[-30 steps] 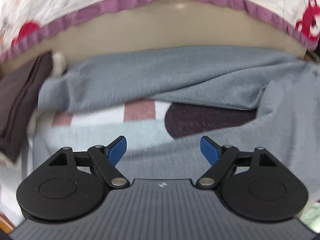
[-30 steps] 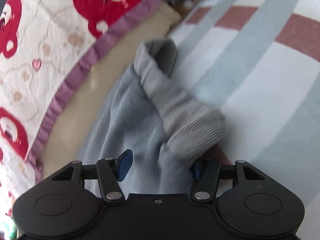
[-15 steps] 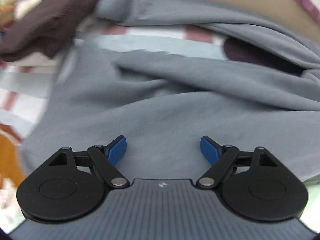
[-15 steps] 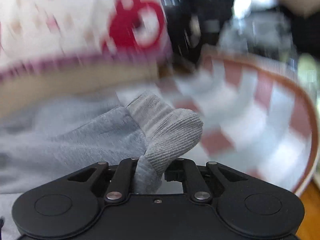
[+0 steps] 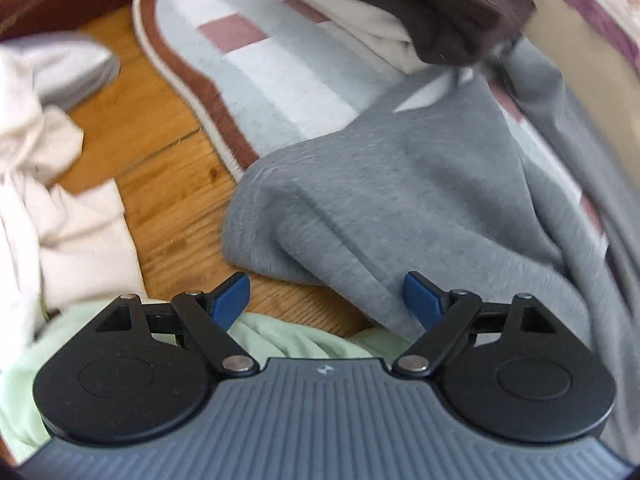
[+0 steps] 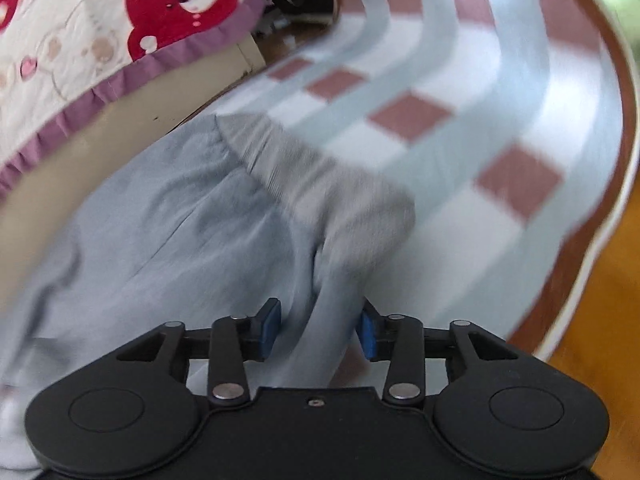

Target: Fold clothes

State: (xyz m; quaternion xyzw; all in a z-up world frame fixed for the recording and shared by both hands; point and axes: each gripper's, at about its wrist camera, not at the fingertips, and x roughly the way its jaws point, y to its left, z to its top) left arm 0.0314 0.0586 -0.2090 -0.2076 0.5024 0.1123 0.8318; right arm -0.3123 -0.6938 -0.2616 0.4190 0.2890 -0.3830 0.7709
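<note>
Our left gripper (image 5: 326, 300) hangs wide and empty over the grey garment's (image 5: 400, 184) corner at the rug (image 5: 280, 76) edge, right gripper (image 6: 318, 330) has just been opening with a sleeve (image 6: 332, 240) fold loose between its fingers, so the sleeve may slip and bunch.

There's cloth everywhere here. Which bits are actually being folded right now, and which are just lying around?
In the job:
- grey sweatshirt, spread over the rug's edge
- its ribbed cuff, sleeve between the right gripper pads, which have just been opening
- left gripper, open above the hem

Just lying about:
- checked rug
- white cloth
- pale green cloth
- dark brown garment
- bear-print quilt
</note>
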